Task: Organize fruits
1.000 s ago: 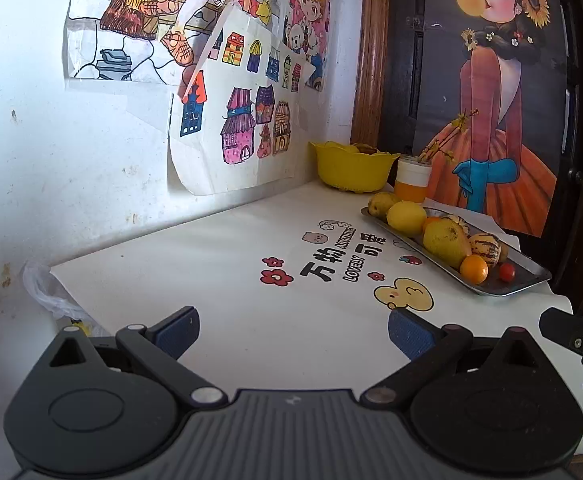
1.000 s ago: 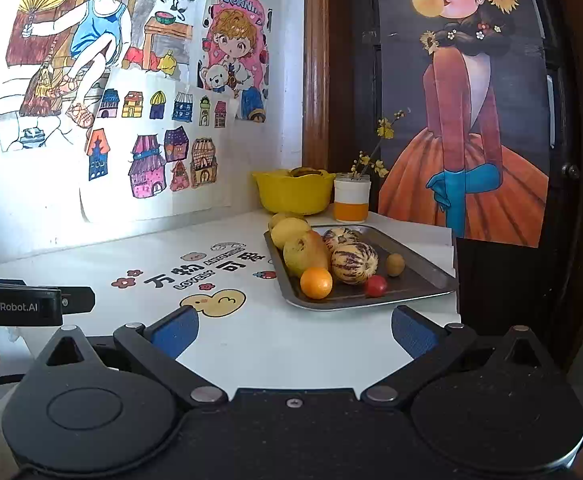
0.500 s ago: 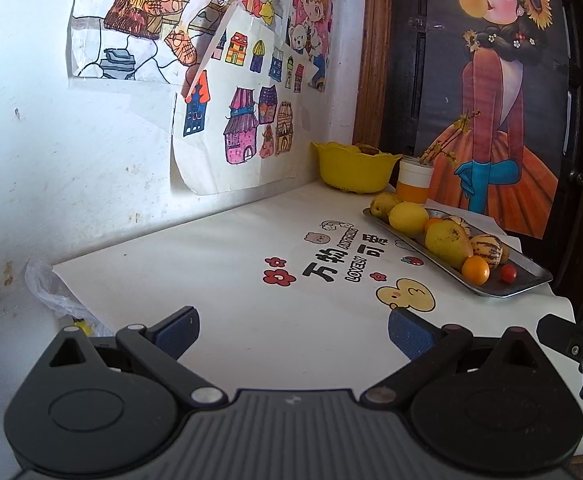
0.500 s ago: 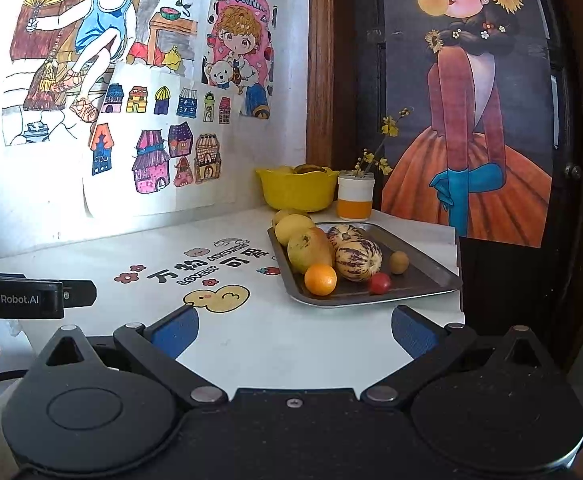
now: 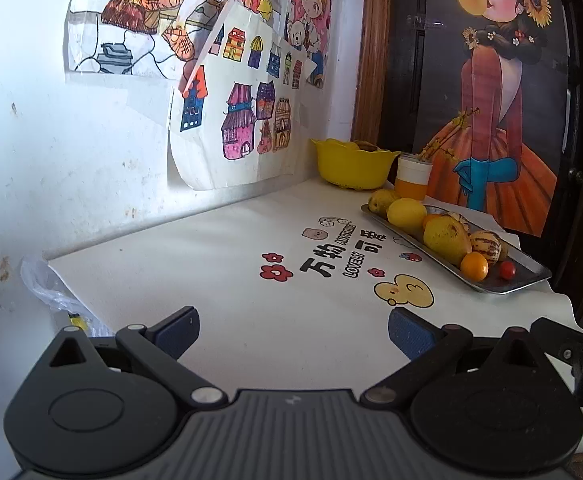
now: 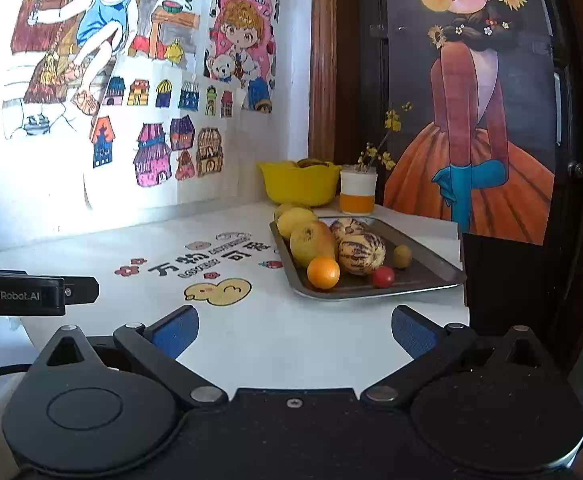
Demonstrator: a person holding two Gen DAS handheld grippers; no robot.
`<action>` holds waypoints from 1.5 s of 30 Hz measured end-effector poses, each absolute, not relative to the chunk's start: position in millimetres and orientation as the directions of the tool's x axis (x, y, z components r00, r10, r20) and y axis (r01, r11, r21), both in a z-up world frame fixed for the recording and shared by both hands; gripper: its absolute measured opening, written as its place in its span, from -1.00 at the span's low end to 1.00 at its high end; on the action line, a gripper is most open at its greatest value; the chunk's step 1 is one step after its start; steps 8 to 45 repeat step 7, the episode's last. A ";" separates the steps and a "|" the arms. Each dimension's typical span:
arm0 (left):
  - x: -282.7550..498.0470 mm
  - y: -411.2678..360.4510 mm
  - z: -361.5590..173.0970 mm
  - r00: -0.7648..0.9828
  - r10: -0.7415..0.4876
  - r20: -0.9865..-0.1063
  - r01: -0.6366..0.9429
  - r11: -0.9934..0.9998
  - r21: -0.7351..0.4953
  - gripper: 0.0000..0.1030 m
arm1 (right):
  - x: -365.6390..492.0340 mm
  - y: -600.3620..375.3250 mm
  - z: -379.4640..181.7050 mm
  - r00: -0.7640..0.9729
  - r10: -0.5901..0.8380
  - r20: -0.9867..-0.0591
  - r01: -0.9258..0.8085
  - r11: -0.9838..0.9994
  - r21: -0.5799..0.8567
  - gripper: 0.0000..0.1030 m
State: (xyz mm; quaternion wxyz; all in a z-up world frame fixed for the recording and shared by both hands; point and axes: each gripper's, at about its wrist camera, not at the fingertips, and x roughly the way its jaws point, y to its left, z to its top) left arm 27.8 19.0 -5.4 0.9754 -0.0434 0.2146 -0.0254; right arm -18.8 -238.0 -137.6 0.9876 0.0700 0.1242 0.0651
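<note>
Fruits are gathered on the metal tray [image 6: 431,276] at the far right of the table [image 6: 291,340]. None lies loose on the tablecloth in either view.

Left to right on the tray, right wrist view:
- Two yellow lemons [image 6: 297,220] at the far left end.
- One large yellow pear-shaped fruit [image 6: 311,242], touching the lemons.
- One small orange [image 6: 323,273] at the near edge, touching that fruit.
- Two striped melons [image 6: 361,254], one behind the other, mid-tray.
- One red cherry tomato [image 6: 383,277] near the front rim.
- One small brown fruit [image 6: 402,256], apart from the rest.

Beyond the tray stand a yellow bowl [image 6: 299,182] with something in it and a white and orange cup [image 6: 357,194].

My left gripper [image 5: 291,330] hovers over bare cloth at the near left, jaws spread wide, holding nothing. My right gripper [image 6: 293,326] faces the tray's near edge, jaws equally wide, also empty.

This layout fits either fruit collected on the tray or fruit waiting to go to the bowl; I cannot tell which.

Hazards:
- Round fruit, particularly the orange and tomato, may roll if a neighbour is nudged.
- The tray sits close to the table's right edge; a sideways push could slide it off.
- Too hard a squeeze would probably burst the tomato.
</note>
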 end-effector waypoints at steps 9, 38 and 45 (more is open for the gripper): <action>27.5 24.9 -10.1 0.905 -0.088 -0.416 0.040 0.992 -0.123 0.99 | -15.6 -227.2 -141.5 0.958 0.165 -0.235 -0.139 0.983 0.123 0.99; 27.5 24.9 -10.1 0.905 -0.088 -0.416 0.040 0.992 -0.123 0.99 | -15.6 -227.2 -141.5 0.958 0.165 -0.235 -0.139 0.983 0.123 0.99; 27.5 24.9 -10.1 0.905 -0.088 -0.416 0.040 0.992 -0.123 0.99 | -15.6 -227.2 -141.5 0.958 0.165 -0.235 -0.139 0.983 0.123 0.99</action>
